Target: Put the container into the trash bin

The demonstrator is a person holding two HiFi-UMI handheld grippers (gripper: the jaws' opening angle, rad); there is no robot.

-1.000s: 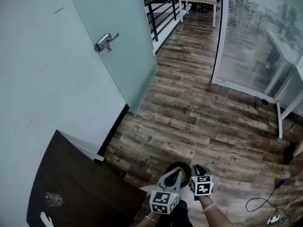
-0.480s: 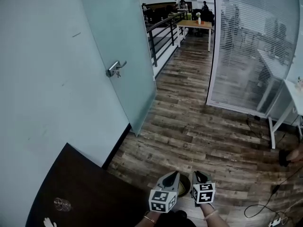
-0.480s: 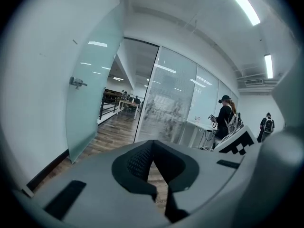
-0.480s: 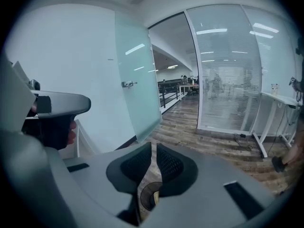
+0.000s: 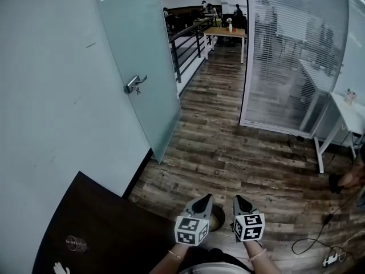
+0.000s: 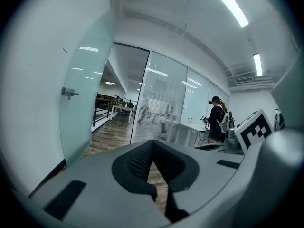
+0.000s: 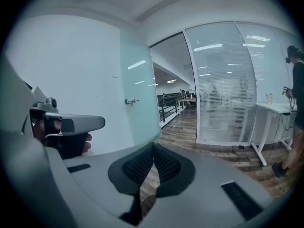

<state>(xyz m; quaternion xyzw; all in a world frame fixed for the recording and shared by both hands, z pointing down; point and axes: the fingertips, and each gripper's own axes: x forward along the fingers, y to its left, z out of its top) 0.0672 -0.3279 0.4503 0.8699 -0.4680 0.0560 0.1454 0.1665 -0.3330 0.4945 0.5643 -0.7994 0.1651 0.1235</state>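
In the head view both grippers are held side by side at the bottom middle, over the wooden floor. My left gripper (image 5: 206, 198) has its jaws together and nothing in them, and its own view (image 6: 152, 142) shows the tips meeting. My right gripper (image 5: 238, 198) is also shut and empty, with its pads touching (image 7: 153, 145). A sliver of the round dark trash bin (image 5: 218, 217) shows on the floor between the two grippers; the rest is hidden by them. No container is in view in any frame.
A frosted glass door (image 5: 142, 67) with a metal handle (image 5: 134, 84) stands open at the left. A dark table (image 5: 97, 227) fills the lower left. A glass partition with blinds (image 5: 291, 56), a white desk (image 5: 342, 110) and floor cables (image 5: 316, 247) lie to the right. A person (image 6: 216, 122) stands by the desk.
Both grippers have risen toward the camera and look larger. The trash bin, open to view beyond them before, is now mostly covered. The head view has tilted up, showing more of the room.
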